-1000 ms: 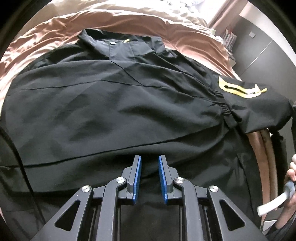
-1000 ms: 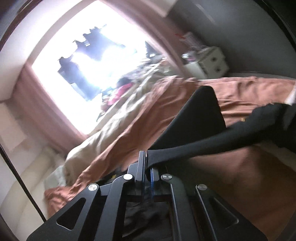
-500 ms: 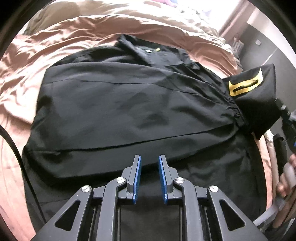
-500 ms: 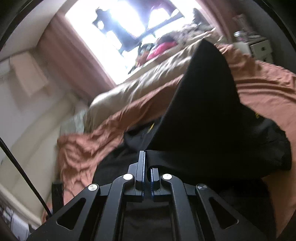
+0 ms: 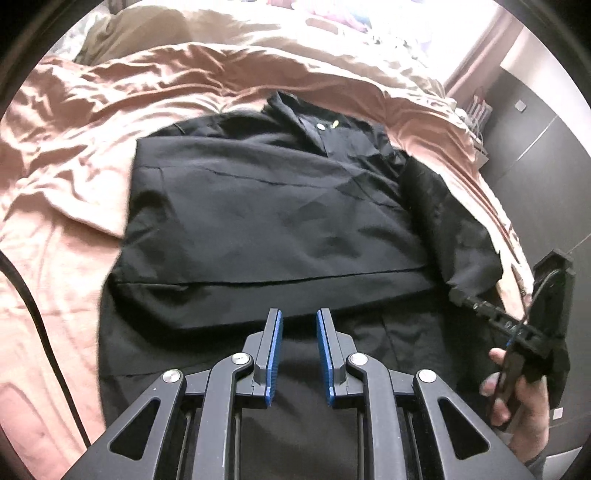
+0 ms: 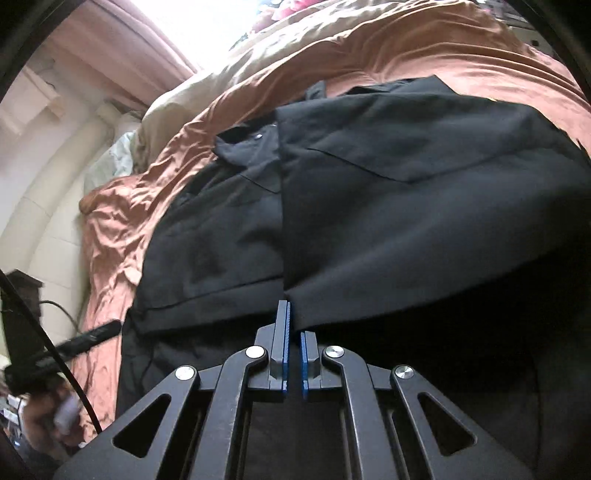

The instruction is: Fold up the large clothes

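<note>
Black shirt half folded on the bed

From the left wrist we see our left gripper (image 5: 298, 332), jaws parted and empty, above the black shirt (image 5: 273, 218) on the pink bedspread (image 5: 74, 147). From the right wrist, our right gripper (image 6: 293, 336) has just begun opening; the folded sleeve (image 6: 406, 206) edge lies at its jaws.

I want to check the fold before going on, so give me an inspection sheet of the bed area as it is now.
Surface: pink-brown bed cover, wrinkled.
Job's things: black shirt lying flat, one sleeve folded inward.
Clutter: beige bedding bunched behind.
Grippers: left tongs open, empty, over the hem; right tongs shut at the sleeve edge, grip unclear.
Cables: black cable at the left.
Surroundings: dark wardrobe, bright window.
</note>
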Demonstrator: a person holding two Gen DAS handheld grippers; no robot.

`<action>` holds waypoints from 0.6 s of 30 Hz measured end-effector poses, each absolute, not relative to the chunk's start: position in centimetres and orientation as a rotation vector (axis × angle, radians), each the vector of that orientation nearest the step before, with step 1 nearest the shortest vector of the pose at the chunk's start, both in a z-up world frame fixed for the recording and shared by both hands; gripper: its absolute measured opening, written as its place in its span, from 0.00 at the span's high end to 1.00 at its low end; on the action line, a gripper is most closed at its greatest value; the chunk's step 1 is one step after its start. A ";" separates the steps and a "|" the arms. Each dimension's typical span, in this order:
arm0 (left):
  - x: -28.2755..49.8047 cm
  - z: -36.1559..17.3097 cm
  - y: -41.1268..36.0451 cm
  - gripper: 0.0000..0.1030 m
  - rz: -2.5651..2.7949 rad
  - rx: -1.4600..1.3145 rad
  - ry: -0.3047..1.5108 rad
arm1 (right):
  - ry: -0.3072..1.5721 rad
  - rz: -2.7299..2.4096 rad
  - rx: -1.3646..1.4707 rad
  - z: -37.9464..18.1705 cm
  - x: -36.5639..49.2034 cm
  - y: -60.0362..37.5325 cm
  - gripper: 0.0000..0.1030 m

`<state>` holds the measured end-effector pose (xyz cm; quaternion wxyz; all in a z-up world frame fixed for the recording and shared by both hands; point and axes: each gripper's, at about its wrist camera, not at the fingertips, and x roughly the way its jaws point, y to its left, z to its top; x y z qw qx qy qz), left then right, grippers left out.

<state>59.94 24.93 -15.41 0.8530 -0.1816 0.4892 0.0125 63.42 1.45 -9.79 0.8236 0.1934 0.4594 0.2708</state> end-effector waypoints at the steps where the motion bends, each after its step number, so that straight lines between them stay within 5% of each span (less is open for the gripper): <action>1: 59.7 -14.9 25.0 0.80 0.028 -0.378 1.025 | 0.981 0.576 0.457 -9.3 62.3 0.9 0.92; 2: 59.5 -14.3 25.0 0.80 0.031 -0.372 1.019 | 0.982 0.576 0.490 -9.6 62.2 0.4 0.73; 3: 59.4 -13.7 24.9 0.80 0.033 -0.368 1.015 | 0.978 0.576 0.520 -9.5 61.8 -0.2 0.34; 4: 59.2 -13.3 24.8 0.80 0.035 -0.365 1.011 | 0.967 0.577 0.559 -9.5 61.4 -1.3 0.15; 15: 61.4 -11.2 18.6 0.80 -0.048 -0.318 1.003 | 0.802 0.374 0.846 -9.3 58.3 -15.5 0.15; 18: 63.0 -12.4 16.0 0.79 -0.100 -0.308 1.014 | 0.812 0.359 0.920 -10.9 59.2 -16.8 0.22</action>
